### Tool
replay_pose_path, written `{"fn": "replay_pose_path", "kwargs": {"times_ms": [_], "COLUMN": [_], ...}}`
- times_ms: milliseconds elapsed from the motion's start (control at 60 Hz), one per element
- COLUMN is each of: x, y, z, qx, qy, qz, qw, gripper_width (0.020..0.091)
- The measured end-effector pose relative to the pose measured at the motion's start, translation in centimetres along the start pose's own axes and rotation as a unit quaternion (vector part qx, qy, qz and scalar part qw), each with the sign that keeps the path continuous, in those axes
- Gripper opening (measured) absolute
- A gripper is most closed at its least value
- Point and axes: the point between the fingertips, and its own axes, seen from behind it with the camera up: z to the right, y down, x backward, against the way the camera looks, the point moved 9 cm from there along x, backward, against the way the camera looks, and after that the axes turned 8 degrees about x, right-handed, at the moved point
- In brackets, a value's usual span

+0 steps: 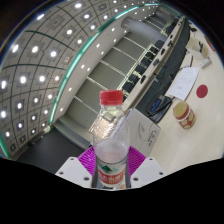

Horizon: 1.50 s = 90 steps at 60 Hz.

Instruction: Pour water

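Observation:
A clear plastic water bottle (pixel 110 140) with a red cap and a red and green label stands upright between my gripper's (pixel 112 168) two fingers. The magenta pads (pixel 84 158) press against the bottle's lower body on both sides, so the gripper is shut on the bottle. The bottle is lifted well above the floor level seen behind it. Its base is hidden below the fingers.
To the right is a white table (pixel 190 85) with a small jar (pixel 184 114) holding something brownish, near a red disc (pixel 202 91). Beyond the bottle lies a large hall with staircases (pixel 110 65) and a dotted ceiling of lights (pixel 40 60).

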Motion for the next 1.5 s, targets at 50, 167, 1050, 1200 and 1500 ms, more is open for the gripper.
{"fn": "replay_pose_path", "kwargs": {"times_ms": [50,167,1050,1200,1500], "x": [-1.9,-6.3,-9.9,-7.6,-5.8], "y": [-1.7,-4.7,-14.2,-21.7,-25.5], "z": [1.2,4.4,14.3,16.2,27.0], "qx": [-0.073,-0.245,-0.186,0.067,0.393], "qy": [-0.02,-0.056,-0.02,0.026,0.158], "qz": [0.007,0.014,-0.032,0.006,-0.009], "qw": [0.997,0.968,0.982,0.997,0.906], "gripper_width": [0.0378,0.0378,0.0381,0.038,0.0381]}}
